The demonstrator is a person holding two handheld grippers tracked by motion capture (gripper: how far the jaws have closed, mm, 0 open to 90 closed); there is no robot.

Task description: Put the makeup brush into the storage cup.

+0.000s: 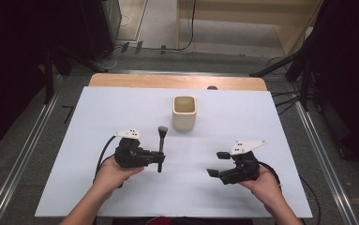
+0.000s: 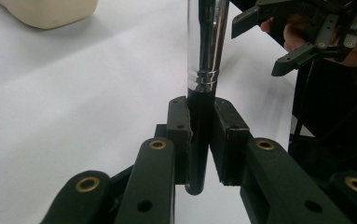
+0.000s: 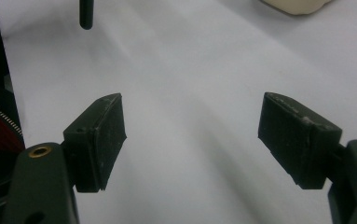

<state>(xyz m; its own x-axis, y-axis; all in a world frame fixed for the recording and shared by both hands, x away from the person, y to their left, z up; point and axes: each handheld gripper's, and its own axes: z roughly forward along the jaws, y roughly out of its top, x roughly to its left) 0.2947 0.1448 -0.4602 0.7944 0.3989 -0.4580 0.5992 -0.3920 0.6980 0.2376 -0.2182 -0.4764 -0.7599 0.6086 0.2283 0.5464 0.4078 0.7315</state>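
Left gripper (image 2: 199, 140) jaws clamped on the black handle of a makeup brush (image 2: 205, 56), held clear of the surface (image 1: 243, 117); chrome ferrule above the jaws looks slippery, so grip the handle; light, stiff; right gripper (image 3: 192, 140) jaws apart, empty; cream cup (image 1: 184, 113) beyond.

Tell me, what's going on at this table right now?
A person holds a two-jaw gripper in each hand over a white table. The left gripper is shut on the black handle of a makeup brush, near its lower end, with the bristle head pointing away toward a cream square cup. The cup stands upright farther back, apart from the brush. The right gripper is open and holds nothing, off to the right of the brush.
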